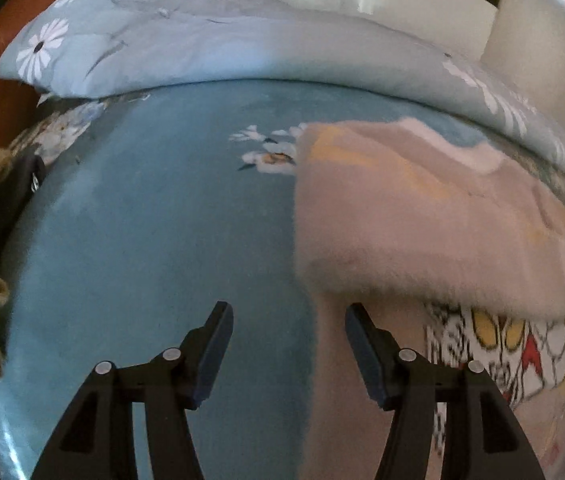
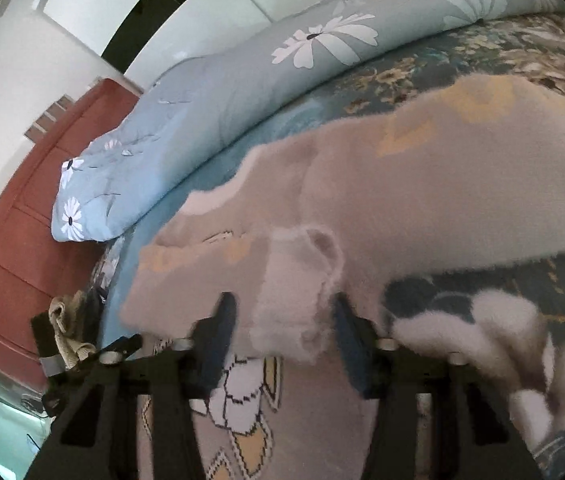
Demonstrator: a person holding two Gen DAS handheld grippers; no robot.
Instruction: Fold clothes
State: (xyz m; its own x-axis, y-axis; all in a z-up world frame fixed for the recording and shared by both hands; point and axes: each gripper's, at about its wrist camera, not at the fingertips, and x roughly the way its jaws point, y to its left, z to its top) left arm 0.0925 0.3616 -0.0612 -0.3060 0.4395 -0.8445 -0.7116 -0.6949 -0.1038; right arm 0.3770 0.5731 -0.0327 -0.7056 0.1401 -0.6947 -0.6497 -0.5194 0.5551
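**Claws open over a half-folded sweater**

Both claws are wide open and hold nothing. The left claw (image 1: 288, 344) hangs over the bed (image 1: 154, 220), right at the side edge of the pink sweater (image 1: 402, 220). The right claw (image 2: 282, 332) has the white cuff (image 2: 298, 292) between its jaws, but I cannot tell if it touches. Just past both claws, part of the sweater is already folded over its picture side. More folds look left to do. Farther off lies a flowered quilt (image 1: 222, 40).
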